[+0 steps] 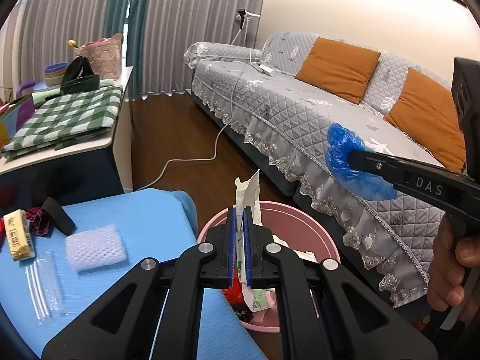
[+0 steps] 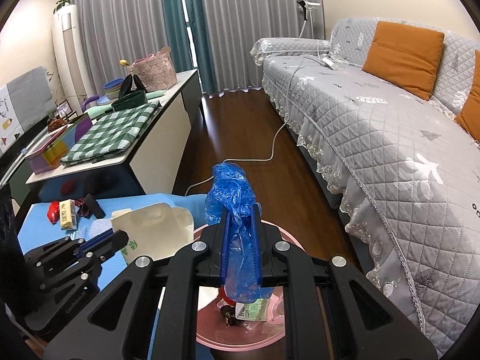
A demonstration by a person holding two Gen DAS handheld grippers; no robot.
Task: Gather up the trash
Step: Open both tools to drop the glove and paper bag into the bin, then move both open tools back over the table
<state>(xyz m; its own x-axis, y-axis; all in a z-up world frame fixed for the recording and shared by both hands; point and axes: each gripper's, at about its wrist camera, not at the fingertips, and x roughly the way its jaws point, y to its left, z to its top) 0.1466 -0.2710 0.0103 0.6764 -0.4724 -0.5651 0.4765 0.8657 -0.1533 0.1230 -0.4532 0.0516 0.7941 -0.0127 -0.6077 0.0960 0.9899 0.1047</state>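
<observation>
Left wrist view: the left hand-held gripper (image 1: 239,234) is clenched on a flattened white pouch (image 1: 249,198), which stands upright between its blue pads above the pink bin (image 1: 300,219). Beside it to the right, the right hand-held gripper (image 1: 349,157) is clamped on a crumpled blue plastic bag (image 1: 345,156) in front of the sofa (image 1: 300,111). Right wrist view: the blue plastic bag (image 2: 237,210) fills the narrow gap between the pads, hanging over the pink bin (image 2: 240,342), where wrappers already lie. On the blue table (image 1: 144,216), a white foam net (image 1: 96,247), straws (image 1: 39,291) and a small carton (image 1: 18,235) remain.
</observation>
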